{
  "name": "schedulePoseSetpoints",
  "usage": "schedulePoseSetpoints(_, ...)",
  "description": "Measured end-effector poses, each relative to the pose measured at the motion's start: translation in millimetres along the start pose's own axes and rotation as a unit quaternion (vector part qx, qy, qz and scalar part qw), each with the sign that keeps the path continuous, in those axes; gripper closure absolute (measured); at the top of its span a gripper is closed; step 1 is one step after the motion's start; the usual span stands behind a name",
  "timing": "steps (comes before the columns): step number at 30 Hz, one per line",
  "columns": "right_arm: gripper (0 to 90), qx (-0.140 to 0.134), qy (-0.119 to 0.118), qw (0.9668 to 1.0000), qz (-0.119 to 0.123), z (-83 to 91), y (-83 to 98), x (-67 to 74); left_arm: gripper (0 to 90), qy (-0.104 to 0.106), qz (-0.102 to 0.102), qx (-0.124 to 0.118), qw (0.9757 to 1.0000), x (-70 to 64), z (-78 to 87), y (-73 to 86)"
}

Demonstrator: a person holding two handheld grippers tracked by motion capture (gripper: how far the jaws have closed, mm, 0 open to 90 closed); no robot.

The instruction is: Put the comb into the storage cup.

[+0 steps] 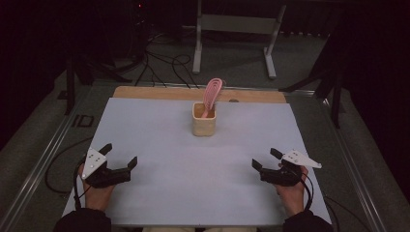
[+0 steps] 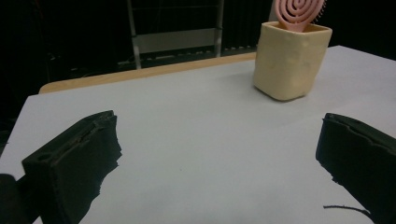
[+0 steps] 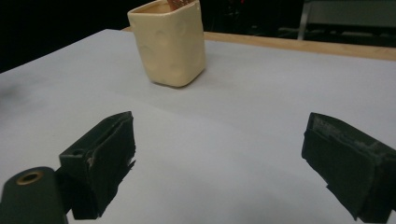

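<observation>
A cream square cup stands upright on the white table sheet, toward the far middle. A pink spiral-headed utensil sticks out of it, leaning right. The cup and the pink head also appear in the left gripper view, and the cup in the right gripper view. My left gripper is open near the front left, far from the cup, nothing between its jaws. My right gripper is open at the front right, also holding nothing.
A wooden strip edges the table's far side. Beyond it stand a white metal frame and black cables on the floor. Metal rails run along both table sides.
</observation>
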State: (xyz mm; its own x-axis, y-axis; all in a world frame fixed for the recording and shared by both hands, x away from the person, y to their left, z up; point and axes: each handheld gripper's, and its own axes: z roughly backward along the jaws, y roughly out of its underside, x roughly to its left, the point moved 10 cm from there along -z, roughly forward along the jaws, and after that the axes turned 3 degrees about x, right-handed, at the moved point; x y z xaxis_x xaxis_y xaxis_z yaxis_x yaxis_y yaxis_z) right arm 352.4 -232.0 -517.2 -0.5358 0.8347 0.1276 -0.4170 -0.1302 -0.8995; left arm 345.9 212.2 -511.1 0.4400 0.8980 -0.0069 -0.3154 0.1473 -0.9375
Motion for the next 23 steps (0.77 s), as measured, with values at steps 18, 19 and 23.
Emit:
schedulePoseSetpoints(18,9.3,-0.020,0.042,0.9972,0.058,10.9,8.3,1.3,0.1,0.000,-0.022,0.019,0.9996,-4.4,-2.5,10.8)
schedulePoseSetpoints(19,9.4,-0.020,0.043,0.9970,0.060,10.9,8.3,1.4,0.1,0.000,-0.022,0.019,0.9996,-4.4,-2.5,10.8)
schedulePoseSetpoints(23,9.4,-0.023,0.034,0.9977,0.053,10.4,7.8,2.8,0.1,0.000,-0.025,0.022,0.9994,-5.6,-2.7,11.8)
